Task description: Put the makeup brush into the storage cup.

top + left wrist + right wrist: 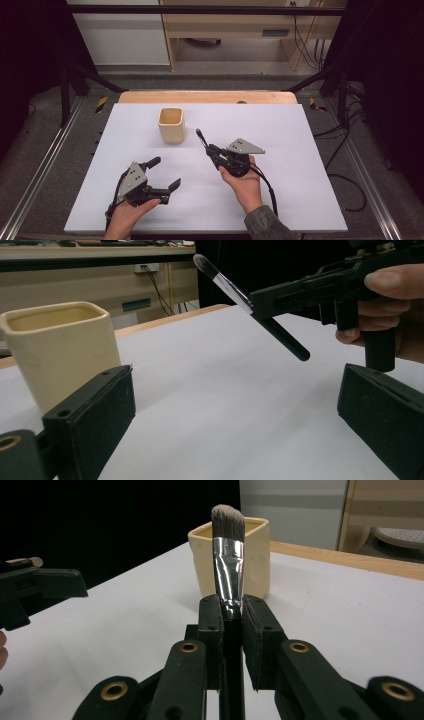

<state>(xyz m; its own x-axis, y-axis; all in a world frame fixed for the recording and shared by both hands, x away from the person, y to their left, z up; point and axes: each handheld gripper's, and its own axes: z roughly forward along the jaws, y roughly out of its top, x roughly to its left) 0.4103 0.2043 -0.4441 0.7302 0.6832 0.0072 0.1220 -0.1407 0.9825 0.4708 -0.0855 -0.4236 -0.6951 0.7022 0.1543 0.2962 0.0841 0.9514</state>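
The right gripper clamps a makeup brush, bristles toward the far cream cup; likely next, lift above its rim, tilt upright, then release; the left gripper gapes wide, empty.

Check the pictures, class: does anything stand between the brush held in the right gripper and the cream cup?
Nothing visible does. The right gripper holds the brush pointing toward the cream cup, with bare white table between them. The left gripper is open, off to the side.

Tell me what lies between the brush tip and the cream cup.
Nothing: in the high view, bare white tabletop separates the brush from the cup.
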